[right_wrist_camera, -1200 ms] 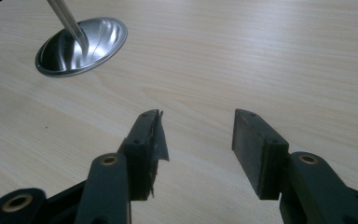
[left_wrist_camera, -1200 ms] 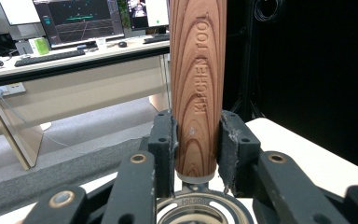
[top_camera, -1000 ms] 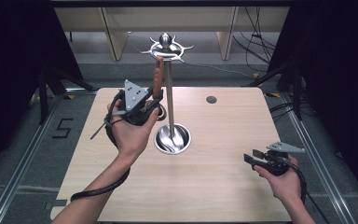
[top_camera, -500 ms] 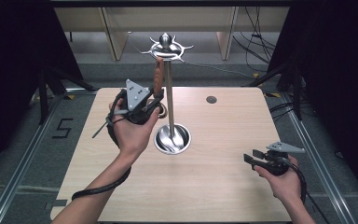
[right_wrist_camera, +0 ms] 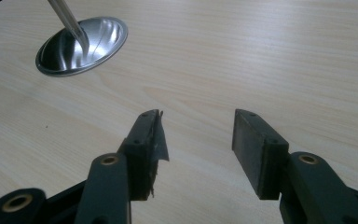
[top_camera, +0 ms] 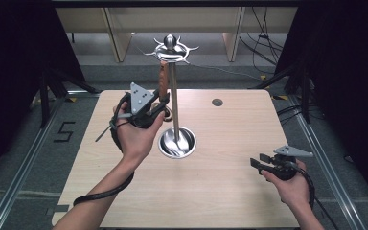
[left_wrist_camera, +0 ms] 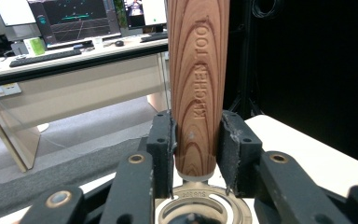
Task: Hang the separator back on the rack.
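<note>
A wooden-handled kitchen tool [top_camera: 163, 79] hangs upright beside the pole of a steel utensil stand [top_camera: 174, 108]. Its top sits under the stand's crown of hooks [top_camera: 171, 48]. My left gripper [top_camera: 160, 103] is shut on the lower end of the handle [left_wrist_camera: 199, 84]. Its jaws have just been opening a little, and both pads [left_wrist_camera: 164, 140] still lie against the wood. A metal ring [left_wrist_camera: 200, 211] of the tool shows just under the jaws. My right gripper [top_camera: 256, 160] rests low over the table's front right, open with nothing between its fingers [right_wrist_camera: 196, 135].
The stand's round steel base [top_camera: 177, 143] sits mid-table, also in the right gripper view [right_wrist_camera: 81, 39]. A small dark disc [top_camera: 217, 102] lies near the far edge of the light wooden table [top_camera: 220, 191]. Dark curtains flank both sides.
</note>
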The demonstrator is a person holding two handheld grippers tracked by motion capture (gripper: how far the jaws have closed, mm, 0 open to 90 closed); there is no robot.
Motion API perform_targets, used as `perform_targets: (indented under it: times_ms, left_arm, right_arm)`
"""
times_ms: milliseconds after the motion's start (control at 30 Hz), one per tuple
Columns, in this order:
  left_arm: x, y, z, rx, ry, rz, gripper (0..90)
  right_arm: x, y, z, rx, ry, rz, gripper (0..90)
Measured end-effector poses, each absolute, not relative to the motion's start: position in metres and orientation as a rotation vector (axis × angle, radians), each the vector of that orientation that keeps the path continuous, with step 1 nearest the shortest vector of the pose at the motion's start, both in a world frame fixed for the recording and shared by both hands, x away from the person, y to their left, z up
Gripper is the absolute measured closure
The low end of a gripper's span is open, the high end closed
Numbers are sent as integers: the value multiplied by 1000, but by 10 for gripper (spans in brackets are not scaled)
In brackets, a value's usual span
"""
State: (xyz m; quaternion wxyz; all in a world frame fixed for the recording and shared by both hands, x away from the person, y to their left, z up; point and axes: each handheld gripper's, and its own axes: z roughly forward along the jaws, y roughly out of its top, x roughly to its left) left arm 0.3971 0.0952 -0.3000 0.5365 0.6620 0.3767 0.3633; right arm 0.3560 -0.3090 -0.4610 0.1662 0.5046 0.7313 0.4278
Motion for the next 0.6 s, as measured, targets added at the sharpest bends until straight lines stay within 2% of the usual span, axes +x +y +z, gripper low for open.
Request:
perform_targets:
  times_ms: [600]
  left_arm:
    - [387, 128, -307, 1624, 858, 737, 514]
  right_arm:
    - [357, -311, -460, 1417, 2098, 1220, 521]
